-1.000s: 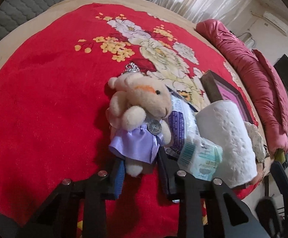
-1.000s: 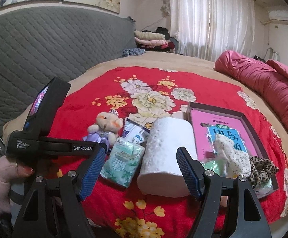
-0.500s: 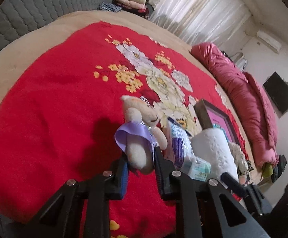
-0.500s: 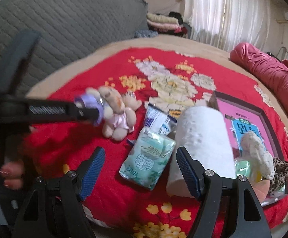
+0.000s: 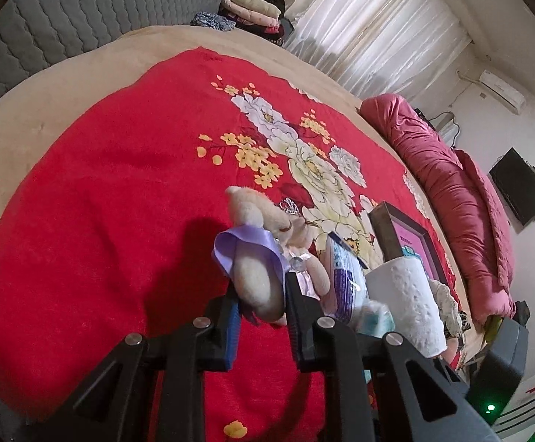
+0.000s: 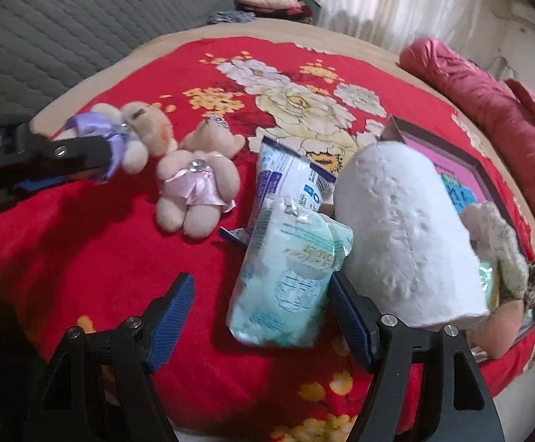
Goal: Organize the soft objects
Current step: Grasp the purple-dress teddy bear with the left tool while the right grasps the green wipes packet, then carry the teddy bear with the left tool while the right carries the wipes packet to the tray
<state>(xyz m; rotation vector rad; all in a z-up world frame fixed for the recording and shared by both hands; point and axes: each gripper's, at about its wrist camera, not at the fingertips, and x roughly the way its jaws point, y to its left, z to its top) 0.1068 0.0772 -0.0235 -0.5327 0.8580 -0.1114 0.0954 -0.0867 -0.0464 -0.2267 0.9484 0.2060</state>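
Left wrist view. The left gripper is clamped on the purple-dressed bear by its lower body; one plush leg sits between the two blue pads. The bear's long axis runs forward along the fingers, head pointing away from the camera. It appears clear of the red blanket, with a shadow cast below it. To the right lie the purple-printed packet, the paper roll and the framed tray.

Right wrist view. The right gripper stands apart and holds nothing. Its right pad is touching, or just beside, the green tissue pack; the left pad has bare blanket in front of it. The pack lies directly ahead, slightly right of the centre line, long axis roughly along the fingers — leaning against the purple-printed packet and just beside the paper roll. The pink-dressed bear lies on its back further ahead and to the left. The purple-dressed bear hangs at the far left in the left gripper, well apart from the pile.

Judgement. The right gripper is the nearer one to the tissue pack. A small shift to the right would centre the pack between the pads before closing — otherwise the right pad may push it against the paper roll.
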